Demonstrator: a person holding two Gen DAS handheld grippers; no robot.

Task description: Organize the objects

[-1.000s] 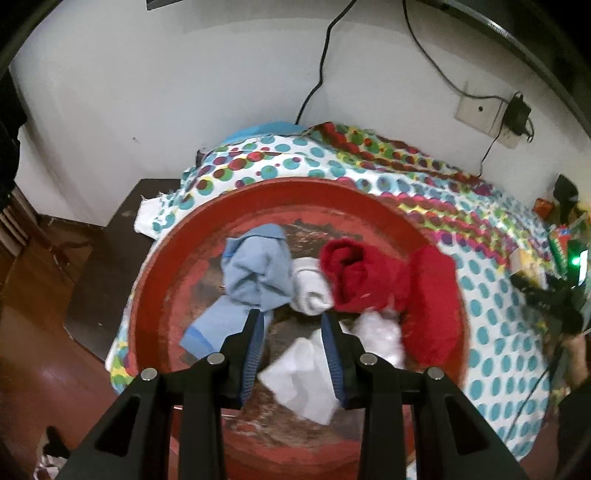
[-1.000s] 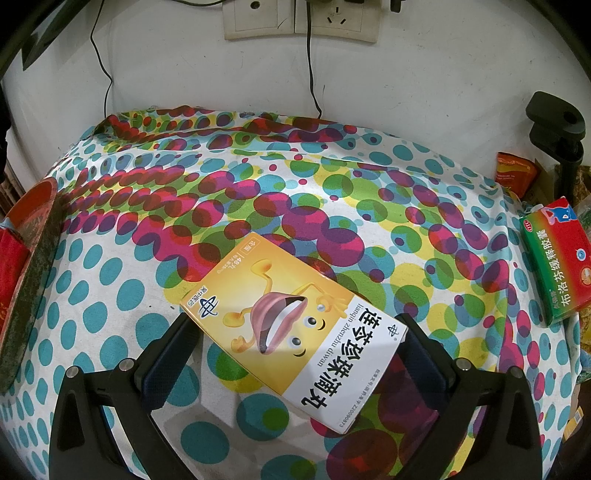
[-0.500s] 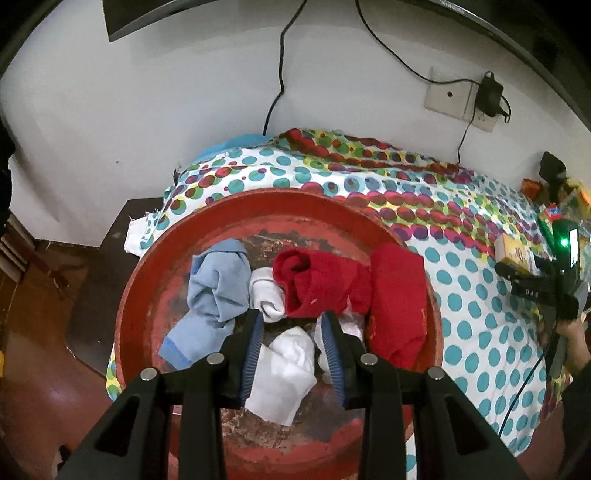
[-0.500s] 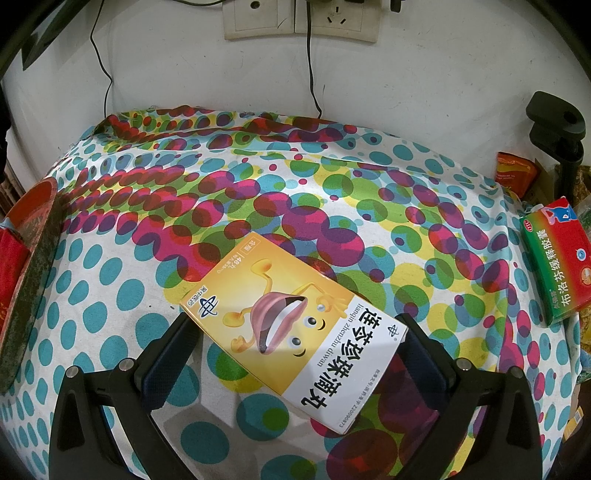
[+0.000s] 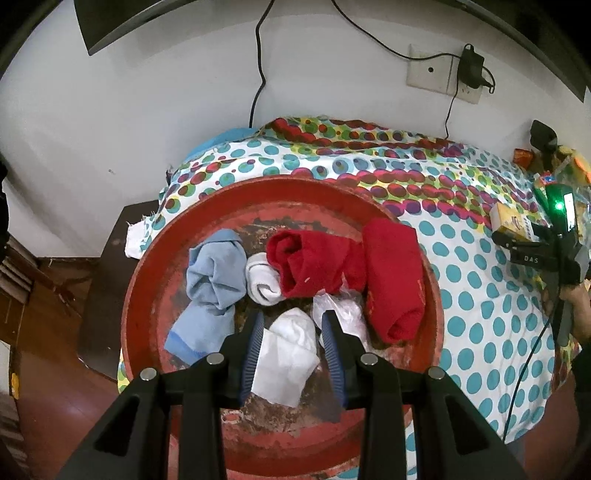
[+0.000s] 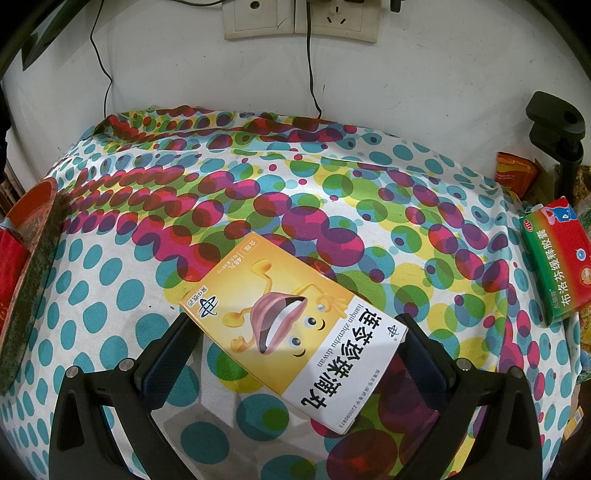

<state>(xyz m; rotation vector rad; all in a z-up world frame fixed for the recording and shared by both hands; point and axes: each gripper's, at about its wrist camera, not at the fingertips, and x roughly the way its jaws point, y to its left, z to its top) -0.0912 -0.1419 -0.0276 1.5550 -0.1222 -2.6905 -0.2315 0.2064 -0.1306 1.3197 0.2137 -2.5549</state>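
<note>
In the left wrist view a round red tray (image 5: 155, 280) holds a light blue sock (image 5: 214, 280), a rolled white sock (image 5: 262, 282), a red cloth (image 5: 317, 264) with a second red fold (image 5: 395, 280), a clear plastic bag (image 5: 341, 310) and a flat white sock (image 5: 290, 356). My left gripper (image 5: 291, 332) is open above the tray, its fingers on either side of the flat white sock. In the right wrist view my right gripper (image 6: 295, 332) is shut on a yellow medicine box (image 6: 291, 325), held above the dotted cloth (image 6: 332, 206).
A green-and-red medicine box (image 6: 554, 258) and an orange packet (image 6: 515, 173) lie at the table's right edge by a black stand (image 6: 557, 122). Wall sockets (image 6: 299, 16) with cables sit behind. The tray's rim (image 6: 33, 266) shows at the left.
My left gripper has pulled back and risen, so the tray looks smaller and the flat white sock now sits between the fingers. The right gripper and its box have not moved.
</note>
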